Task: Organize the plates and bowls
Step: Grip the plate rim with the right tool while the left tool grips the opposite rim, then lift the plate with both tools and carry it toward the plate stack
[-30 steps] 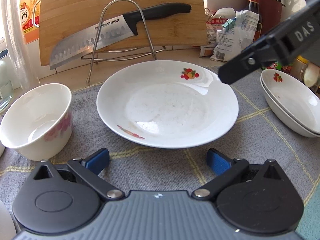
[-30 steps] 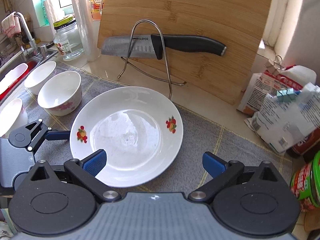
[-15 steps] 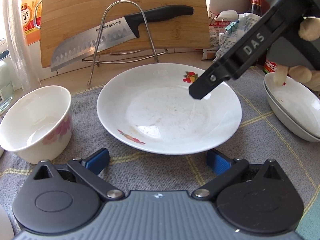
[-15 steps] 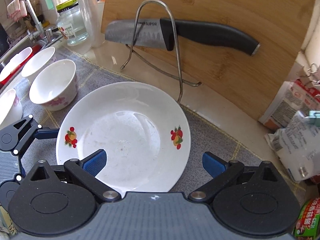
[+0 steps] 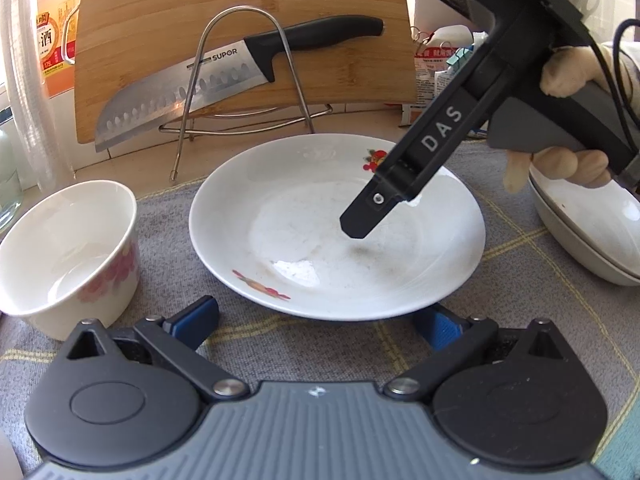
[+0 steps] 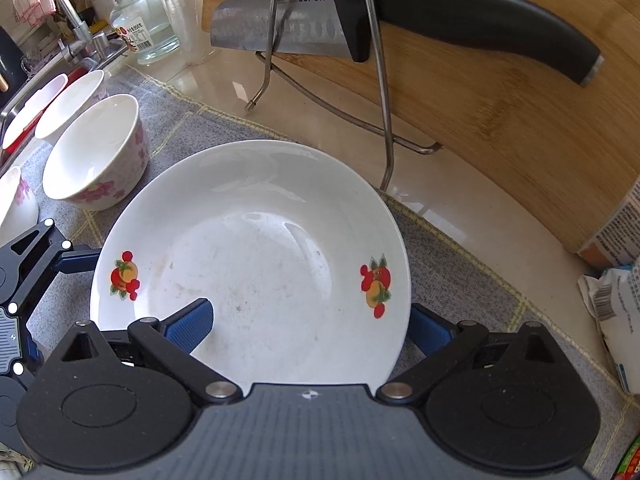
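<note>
A bamboo cutting board [image 5: 240,28] leans upright behind a white plate [image 5: 336,228], which lies flat on a grey checked cloth [image 5: 520,312]. A black-handled knife [image 5: 240,76] rests across a wire stand [image 5: 248,92] just behind the plate. Two stacked white dishes [image 5: 588,228] sit right of the plate; a pink-flowered bowl [image 5: 68,252] sits just left of it. The right gripper [image 6: 308,320], held in a hand [image 5: 560,120], has its fingers spread wide astride the plate's right rim, one above the plate, one outside. The left gripper [image 5: 316,322] waits at the plate's near edge, fingers spread wide, holding nothing.
</note>
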{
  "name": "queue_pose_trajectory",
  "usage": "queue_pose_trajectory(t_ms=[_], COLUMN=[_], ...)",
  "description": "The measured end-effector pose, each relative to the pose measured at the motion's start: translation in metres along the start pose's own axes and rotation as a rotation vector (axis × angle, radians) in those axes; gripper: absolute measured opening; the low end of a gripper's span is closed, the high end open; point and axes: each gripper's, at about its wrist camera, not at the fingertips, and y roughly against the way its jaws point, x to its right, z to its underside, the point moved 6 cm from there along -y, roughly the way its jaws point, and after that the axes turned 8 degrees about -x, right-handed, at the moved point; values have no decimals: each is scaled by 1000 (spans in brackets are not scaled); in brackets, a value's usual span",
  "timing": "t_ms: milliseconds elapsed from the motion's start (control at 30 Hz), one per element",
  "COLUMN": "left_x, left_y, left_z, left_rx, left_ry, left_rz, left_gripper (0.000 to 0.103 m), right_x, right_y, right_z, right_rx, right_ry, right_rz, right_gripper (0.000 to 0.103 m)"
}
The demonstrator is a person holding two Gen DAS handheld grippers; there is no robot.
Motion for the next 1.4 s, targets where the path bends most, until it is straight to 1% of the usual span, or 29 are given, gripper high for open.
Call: queue_pose_trajectory(t_ms=[100,433,667,1233,1400], left_x=[0,-1,-1,-1,-1], left_y=[1,0,-2,0,0], left_z=[0,-4,-7,-4,-4], left_rx=[4,-24,-21,-11,-9], left_ry=[-7,-46,-69,-89,-91], left_rz=[3,36,62,81,83], left_gripper=[103,103,102,102,102], right_x=[-2,-1,-2,-3,-4], right_y=[-1,-4,-3,-6,-7], right_z=[-3,-13,-15,-27,-30], right_rx=[-1,0,1,27,29], right_ry=[15,41,67,75,82], right_rz=[-1,-16,-34,-91,-95], right_gripper=[103,103,103,103,103])
